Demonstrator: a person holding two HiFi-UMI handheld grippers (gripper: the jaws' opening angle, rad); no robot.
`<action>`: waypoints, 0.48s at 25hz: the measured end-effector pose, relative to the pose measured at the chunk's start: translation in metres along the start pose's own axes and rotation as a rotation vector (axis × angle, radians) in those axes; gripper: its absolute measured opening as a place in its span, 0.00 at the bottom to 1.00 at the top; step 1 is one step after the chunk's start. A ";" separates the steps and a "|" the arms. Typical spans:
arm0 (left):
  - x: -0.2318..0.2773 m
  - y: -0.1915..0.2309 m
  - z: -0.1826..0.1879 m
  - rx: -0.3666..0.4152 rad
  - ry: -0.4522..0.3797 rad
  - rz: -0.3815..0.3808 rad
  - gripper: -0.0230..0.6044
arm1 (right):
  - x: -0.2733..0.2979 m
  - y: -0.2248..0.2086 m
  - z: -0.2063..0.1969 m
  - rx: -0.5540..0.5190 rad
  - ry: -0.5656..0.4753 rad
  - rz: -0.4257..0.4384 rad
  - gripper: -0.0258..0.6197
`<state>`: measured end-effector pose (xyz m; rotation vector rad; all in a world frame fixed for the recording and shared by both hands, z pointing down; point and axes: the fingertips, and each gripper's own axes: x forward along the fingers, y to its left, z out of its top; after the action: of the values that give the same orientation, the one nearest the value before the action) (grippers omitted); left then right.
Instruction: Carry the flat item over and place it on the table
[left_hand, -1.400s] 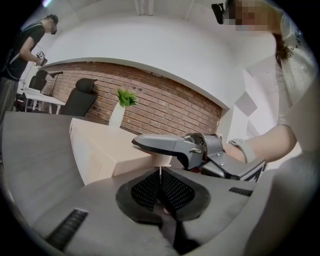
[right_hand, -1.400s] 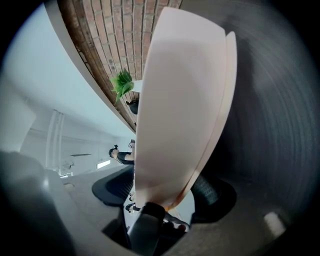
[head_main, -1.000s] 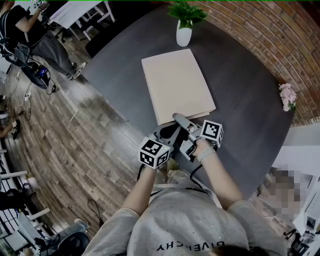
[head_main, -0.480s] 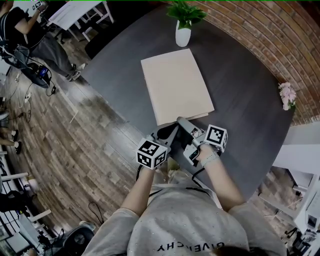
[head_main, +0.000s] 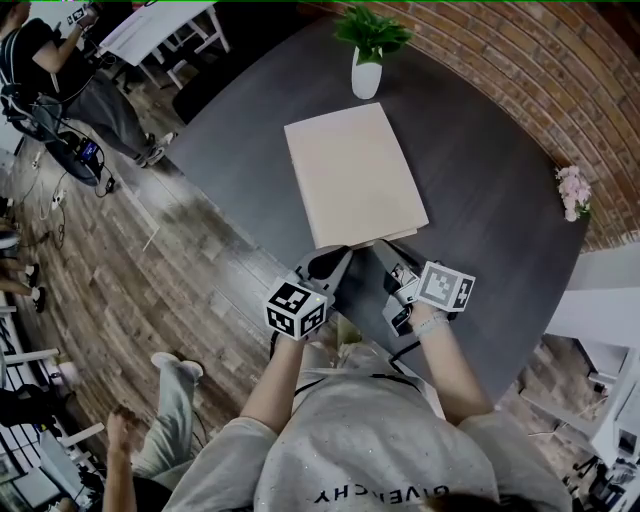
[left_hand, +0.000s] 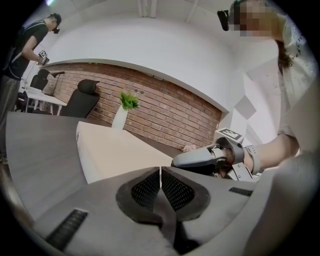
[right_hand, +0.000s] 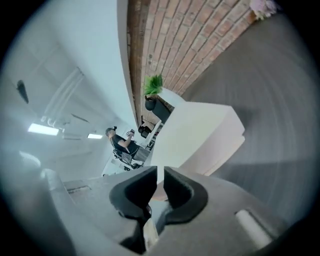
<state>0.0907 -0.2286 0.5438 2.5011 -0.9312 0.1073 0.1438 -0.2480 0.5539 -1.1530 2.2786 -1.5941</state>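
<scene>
flat item on table, near edge in left claw

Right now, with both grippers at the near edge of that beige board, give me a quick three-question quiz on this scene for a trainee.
1. Multiple choice: the fingers of the right gripper are shut on A) a cup, B) the near edge of the beige board, C) nothing.
2. True or false: the pink flowers lie on the board.
3. Fill in: the plant stands in a white ___ on the table.
Key: 1 B; the fingers have just been closing onto that edge. 2 False; the flowers lie by the table's edge, away from the board. 3 vase.
</scene>
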 end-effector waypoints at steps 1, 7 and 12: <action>-0.001 0.000 0.003 0.002 -0.007 -0.001 0.05 | -0.002 0.002 0.004 -0.045 -0.005 -0.003 0.08; -0.009 0.012 0.020 0.010 -0.049 0.032 0.05 | -0.007 0.019 0.024 -0.326 -0.034 -0.024 0.04; -0.020 0.027 0.036 0.019 -0.081 0.082 0.05 | -0.011 0.039 0.041 -0.539 -0.089 -0.036 0.04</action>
<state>0.0551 -0.2511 0.5181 2.5011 -1.0702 0.0412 0.1520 -0.2656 0.4995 -1.3392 2.7215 -0.9264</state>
